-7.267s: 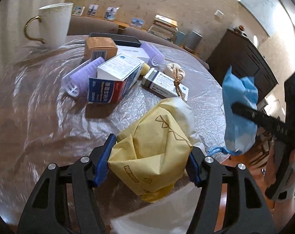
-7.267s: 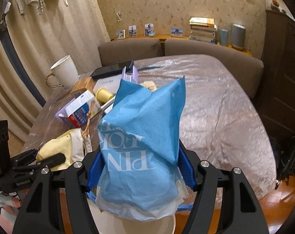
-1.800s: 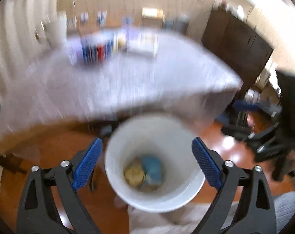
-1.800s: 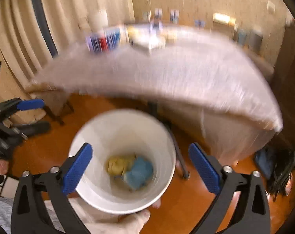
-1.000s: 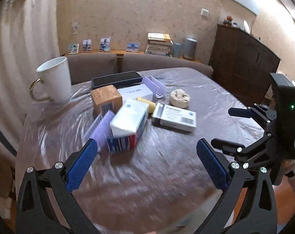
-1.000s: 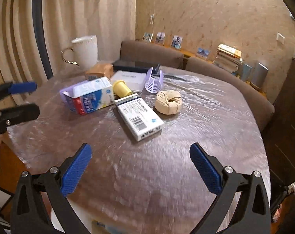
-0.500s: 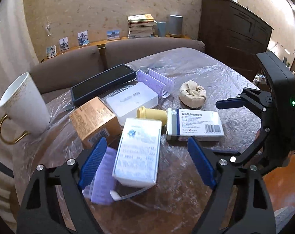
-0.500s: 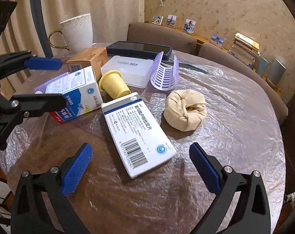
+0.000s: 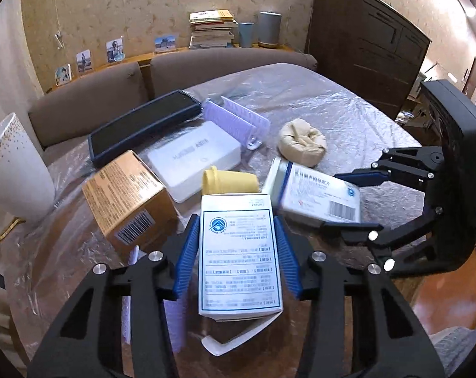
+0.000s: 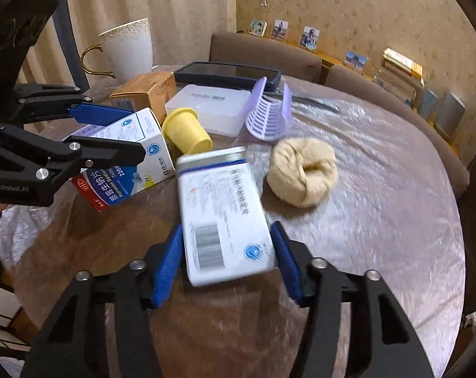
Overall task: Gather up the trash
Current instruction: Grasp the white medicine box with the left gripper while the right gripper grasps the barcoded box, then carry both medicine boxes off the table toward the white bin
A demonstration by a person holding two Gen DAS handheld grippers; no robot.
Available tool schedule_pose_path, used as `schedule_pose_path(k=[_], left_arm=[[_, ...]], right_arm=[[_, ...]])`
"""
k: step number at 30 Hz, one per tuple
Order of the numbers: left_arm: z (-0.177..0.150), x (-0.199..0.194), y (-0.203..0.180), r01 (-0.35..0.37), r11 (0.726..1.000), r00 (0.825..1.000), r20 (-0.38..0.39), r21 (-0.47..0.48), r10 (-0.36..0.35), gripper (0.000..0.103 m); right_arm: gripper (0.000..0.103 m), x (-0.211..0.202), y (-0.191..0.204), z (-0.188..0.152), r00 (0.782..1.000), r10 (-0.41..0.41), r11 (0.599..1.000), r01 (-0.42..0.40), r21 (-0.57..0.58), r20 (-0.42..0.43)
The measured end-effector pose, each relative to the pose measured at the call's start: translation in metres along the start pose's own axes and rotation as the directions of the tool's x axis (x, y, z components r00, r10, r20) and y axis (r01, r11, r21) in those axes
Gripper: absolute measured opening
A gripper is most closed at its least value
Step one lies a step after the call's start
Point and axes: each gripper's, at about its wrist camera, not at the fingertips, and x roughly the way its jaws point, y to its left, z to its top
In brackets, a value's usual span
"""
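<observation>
My left gripper [image 9: 237,252] is shut on a white, blue and red medicine carton [image 9: 239,252], its pads against both sides; the carton's end flap hangs open. It also shows in the right wrist view [image 10: 124,160]. My right gripper [image 10: 226,263] is shut on a flat white medicine box with a barcode [image 10: 223,217], tilted up off the table; it also shows in the left wrist view [image 9: 316,198]. A yellow cup [image 10: 187,130] lies on its side between the boxes. A beige cloth ball [image 10: 302,171] lies to the right.
On the plastic-covered round table [image 10: 379,220] are a brown cardboard box [image 9: 127,198], a white plastic case [image 9: 193,160], a purple comb-like holder [image 10: 269,113], a dark tablet [image 9: 143,126] and a white mug [image 10: 127,50]. A sofa and dark cabinet stand behind.
Both grippers have moved in and shut: the left on the blue-and-red carton, the right on the barcode box, which now tilts up off the table.
</observation>
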Motion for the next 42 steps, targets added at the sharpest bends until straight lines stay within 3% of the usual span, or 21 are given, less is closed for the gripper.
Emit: schedule_pose_path(k=[3,5,7,11,16,18,22,26,32,42], left_arm=[[-0.006,-0.003,-0.011,0.021,1.000,1.000,-0.011,0.013,-0.021,0.048],[-0.008,-0.003,-0.015,0.006,1.000,1.000,-0.015,0.004,-0.006,0.049],[-0.008,-0.002,-0.014,0.009,1.000,1.000,-0.017,-0.021,-0.010,0.056],[-0.013,-0.002,-0.012,-0.014,0.998,1.000,-0.019,-0.064,0.012,0.059],[-0.022,0.001,-0.012,-0.038,0.997,0.999,-0.039,-0.072,0.035,0.059],[-0.026,0.003,-0.014,-0.052,0.997,0.998,-0.046,-0.058,0.050,0.052],[-0.031,0.002,-0.016,-0.059,0.996,0.998,-0.041,-0.065,0.057,0.047],[-0.036,-0.007,-0.014,-0.032,0.989,0.999,-0.013,-0.142,0.030,0.047],[-0.049,-0.026,-0.014,-0.014,0.959,0.998,0.048,-0.283,0.029,0.047],[-0.072,-0.043,-0.031,-0.026,0.915,0.996,0.070,-0.403,0.059,0.047]], right_arm=[[0.051,-0.007,-0.004,-0.011,1.000,-0.019,1.000,0.019,0.013,-0.012],[0.062,-0.007,-0.005,-0.013,0.999,-0.042,0.999,0.042,0.017,-0.014],[0.067,-0.007,-0.004,-0.012,0.999,-0.054,0.998,0.054,0.020,-0.001],[0.068,-0.002,0.003,-0.007,0.997,-0.083,0.997,0.083,0.005,0.006],[0.066,0.004,0.007,-0.002,0.996,-0.093,0.996,0.093,-0.001,0.006],[0.052,0.003,0.007,-0.001,0.997,-0.081,0.997,0.080,0.008,0.009],[0.050,-0.002,0.006,-0.003,0.998,-0.065,0.998,0.065,0.028,0.014],[0.050,-0.015,0.003,-0.009,0.999,-0.030,0.997,0.027,0.073,0.038],[0.050,-0.035,-0.007,-0.025,0.994,0.079,0.967,-0.095,0.235,0.075],[0.050,-0.057,0.002,-0.049,0.993,0.082,0.956,-0.102,0.274,0.086]])
